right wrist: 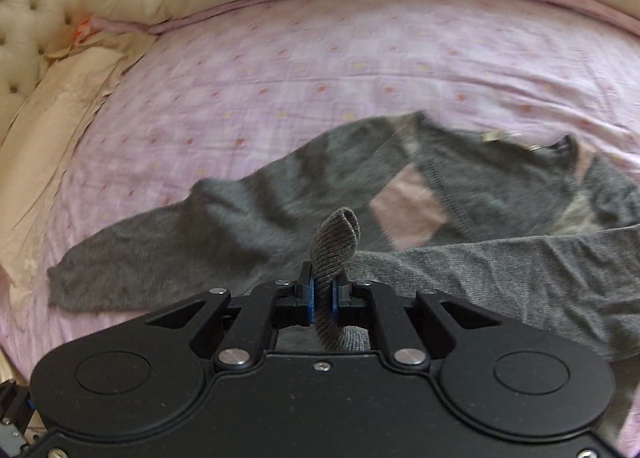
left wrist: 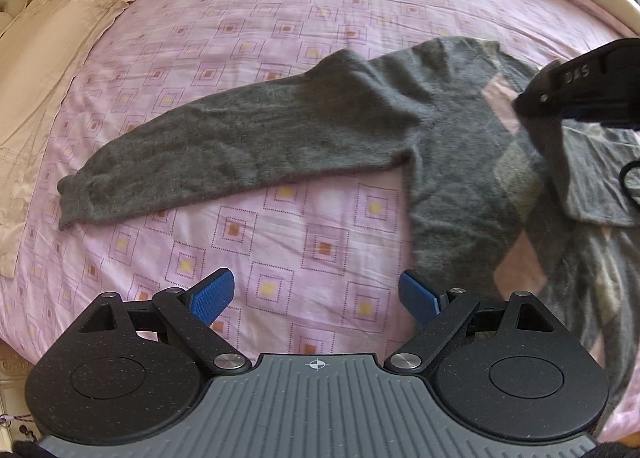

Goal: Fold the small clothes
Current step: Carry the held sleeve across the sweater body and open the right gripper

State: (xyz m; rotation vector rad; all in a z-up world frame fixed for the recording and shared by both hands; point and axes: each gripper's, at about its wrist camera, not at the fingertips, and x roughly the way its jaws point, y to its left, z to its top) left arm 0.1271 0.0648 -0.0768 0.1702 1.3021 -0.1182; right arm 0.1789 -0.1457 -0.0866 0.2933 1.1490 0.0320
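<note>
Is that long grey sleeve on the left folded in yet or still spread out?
Still spread out. The left sleeve lies flat across the pink sheet, stretched away from the sweater body, cuff at the far end.

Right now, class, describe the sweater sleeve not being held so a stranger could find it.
On the pink patterned bedsheet lies a grey sweater. Its free sleeve stretches flat toward the cream pillow; the other sleeve is pinched in the right gripper.

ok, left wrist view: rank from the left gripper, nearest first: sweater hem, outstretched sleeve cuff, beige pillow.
From the left gripper, open:
1. Sweater hem, just right of its right finger.
2. Sleeve cuff, far left, mid-bed.
3. Beige pillow, top-left corner, beyond the cuff.
</note>
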